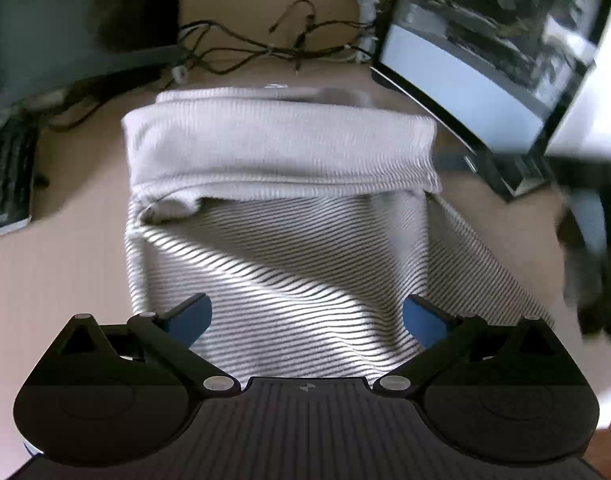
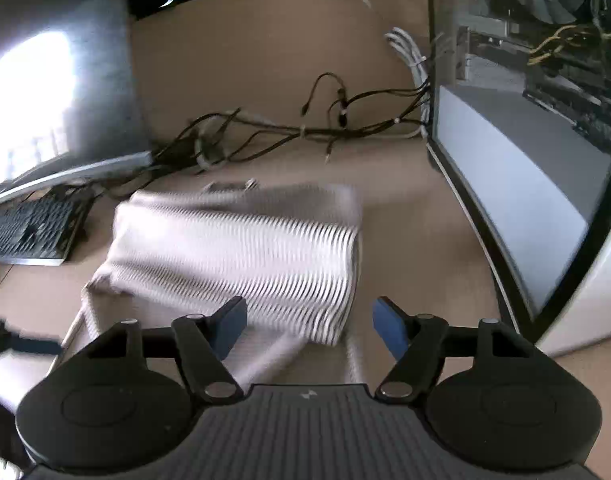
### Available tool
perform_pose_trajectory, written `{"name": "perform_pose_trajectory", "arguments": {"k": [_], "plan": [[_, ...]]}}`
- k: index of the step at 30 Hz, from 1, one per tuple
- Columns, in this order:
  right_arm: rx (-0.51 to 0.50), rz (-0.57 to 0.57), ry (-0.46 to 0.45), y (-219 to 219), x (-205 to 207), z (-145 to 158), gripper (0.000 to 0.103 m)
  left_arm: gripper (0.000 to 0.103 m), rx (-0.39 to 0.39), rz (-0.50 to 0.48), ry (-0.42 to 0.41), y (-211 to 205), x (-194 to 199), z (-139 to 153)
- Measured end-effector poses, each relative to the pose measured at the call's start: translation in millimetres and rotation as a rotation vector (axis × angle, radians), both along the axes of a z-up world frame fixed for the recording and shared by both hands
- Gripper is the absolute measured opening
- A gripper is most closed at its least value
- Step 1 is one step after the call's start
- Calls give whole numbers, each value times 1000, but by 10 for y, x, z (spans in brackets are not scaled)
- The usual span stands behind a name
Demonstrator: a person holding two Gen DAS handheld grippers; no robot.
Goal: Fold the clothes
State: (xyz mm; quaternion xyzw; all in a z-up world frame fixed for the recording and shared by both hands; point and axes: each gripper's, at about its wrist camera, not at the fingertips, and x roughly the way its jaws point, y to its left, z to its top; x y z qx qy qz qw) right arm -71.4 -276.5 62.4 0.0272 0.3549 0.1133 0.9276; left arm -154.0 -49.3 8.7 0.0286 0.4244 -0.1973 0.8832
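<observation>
Below the left gripper [image 1: 307,318], jaws apart and empty, the striped shirt [image 1: 281,248] lies on the desk [image 1: 57,272], far end folded over at twelve o'clock.

Right gripper [image 2: 309,330] hangs empty, jaws apart, shirt at eleven o'clock; likely next: grasp the near hem.
</observation>
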Motion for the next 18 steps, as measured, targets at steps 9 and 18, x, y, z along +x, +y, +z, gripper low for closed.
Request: {"name": "perform_pose_trajectory", "arguments": {"k": [9, 18], "plan": [[110, -29, 119, -73, 682, -486, 37, 103, 131, -34, -173, -254, 175, 128], [391, 144, -1, -30, 635, 352, 12, 103, 285, -178, -448, -746, 313, 232]]}}
